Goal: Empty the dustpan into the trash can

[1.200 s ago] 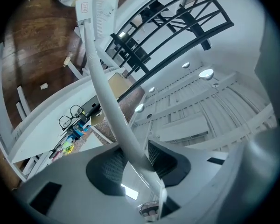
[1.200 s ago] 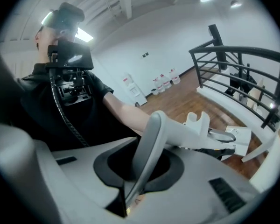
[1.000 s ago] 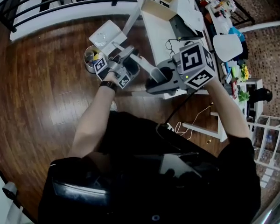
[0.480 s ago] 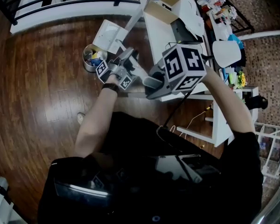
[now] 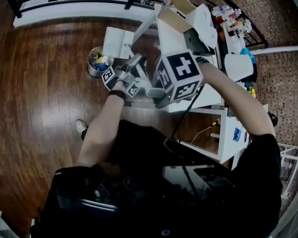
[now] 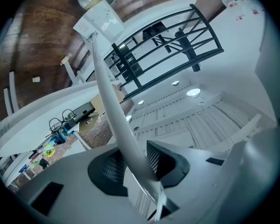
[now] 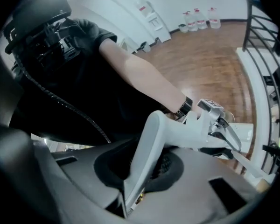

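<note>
Trash can (image 5: pixel 92 71) contents (image 5: pixel 100 62) too small to tell.

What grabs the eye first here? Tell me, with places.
A long white dustpan handle is clamped by both grippers: the right gripper at its bent end, the left gripper farther along. At the far end, the white dustpan is close by a round metal trash can with scraps inside, on the dark wood floor.

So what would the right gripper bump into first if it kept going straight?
Past the handle that the right gripper grips, probably the person's left forearm, crossing just ahead; depth is unclear, so maybe the shirt instead.
</note>
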A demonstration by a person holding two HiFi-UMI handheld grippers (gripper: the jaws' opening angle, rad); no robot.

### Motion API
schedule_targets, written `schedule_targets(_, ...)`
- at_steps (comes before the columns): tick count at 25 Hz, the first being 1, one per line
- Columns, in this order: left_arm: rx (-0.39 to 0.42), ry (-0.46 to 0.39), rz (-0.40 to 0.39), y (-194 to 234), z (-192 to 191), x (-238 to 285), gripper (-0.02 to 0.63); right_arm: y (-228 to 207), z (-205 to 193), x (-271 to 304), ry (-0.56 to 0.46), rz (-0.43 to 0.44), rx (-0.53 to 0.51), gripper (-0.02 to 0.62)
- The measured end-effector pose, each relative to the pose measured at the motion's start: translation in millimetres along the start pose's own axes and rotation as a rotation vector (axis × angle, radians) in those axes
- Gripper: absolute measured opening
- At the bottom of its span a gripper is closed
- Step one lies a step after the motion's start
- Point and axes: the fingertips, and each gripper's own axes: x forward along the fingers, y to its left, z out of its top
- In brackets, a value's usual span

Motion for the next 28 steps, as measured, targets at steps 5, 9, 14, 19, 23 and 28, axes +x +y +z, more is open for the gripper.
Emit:
schedule_targets(5,-0.011,-0.001,-0.006,-5.8,3.7,0.6,0.1,-1.9,0.2,1.1,0.121,0.034,-0.024,0.038)
schedule_targets(9,-0.012,0.005,-0.012,-8.7,5.4,2.7,0.091,-1.5,-4.5,-0.3,0.259,0.048,-0.049,0.037)
schedule_targets(14,-0.015,0.003,-0.012,-10.3,5.0,2.4,0.08,-0.2,-7.4,4.0,0.381,0.068,-0.072,0.034)
schedule_targets(19,-0.012,-0.003,0.002,-8.8,5.2,2.0,0.066,-0.7,-13.2,7.1,0.498,0.078,-0.102,0.031)
schedule_targets(23,-0.002,0.004,0.01,-7.9,5.6,-0.5,0.057,-1.9,-14.8,10.5,0.59,0.075,-0.129,0.031)
schedule_targets(28,0.009,0.01,0.009,-11.7,6.9,1.5,0.054,-3.2,-12.0,8.9,0.595,0.086,-0.13,0.031)
